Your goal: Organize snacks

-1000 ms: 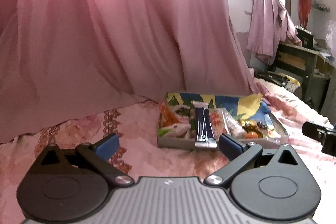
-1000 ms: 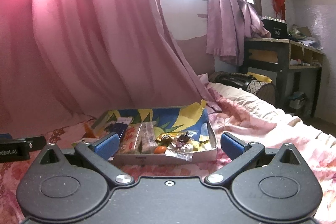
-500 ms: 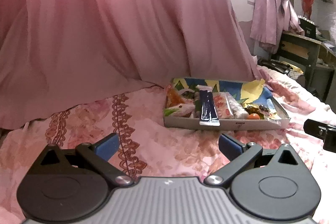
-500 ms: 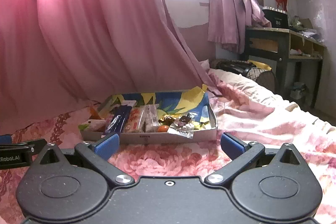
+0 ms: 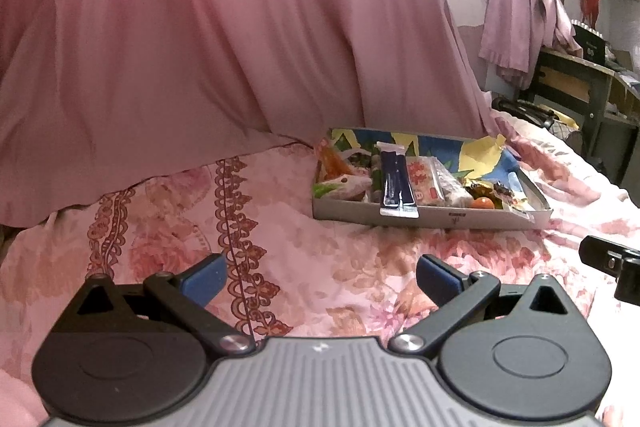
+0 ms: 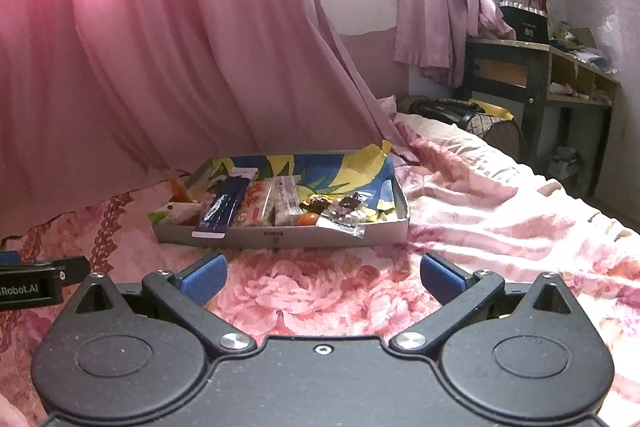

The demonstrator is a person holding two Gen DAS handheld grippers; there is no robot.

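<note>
A shallow cardboard box (image 5: 436,219) (image 6: 372,233) with a colourful lining lies on the flowered bedspread and holds several wrapped snacks. A dark blue stick pack (image 5: 394,185) (image 6: 222,209) hangs over its front rim, beside a red-and-white packet (image 5: 425,181) (image 6: 254,207), a small orange sweet (image 5: 481,203) (image 6: 307,218) and a clear wrapper (image 6: 342,223). My left gripper (image 5: 320,277) is open and holds nothing, well short of the box and to its left. My right gripper (image 6: 322,277) is also open and holds nothing, just in front of the box.
A pink curtain (image 5: 240,27) (image 6: 160,47) hangs down onto the bed behind the box. A dark desk (image 6: 536,67) with clutter and a black bag (image 6: 460,111) stand at the right, past the bed's edge. Bare bedspread (image 5: 280,247) lies left of the box.
Both grippers have drawn back from the box, so it looks smaller and farther away. The left view has also swung left, showing more bedspread. Both grippers stay open.
</note>
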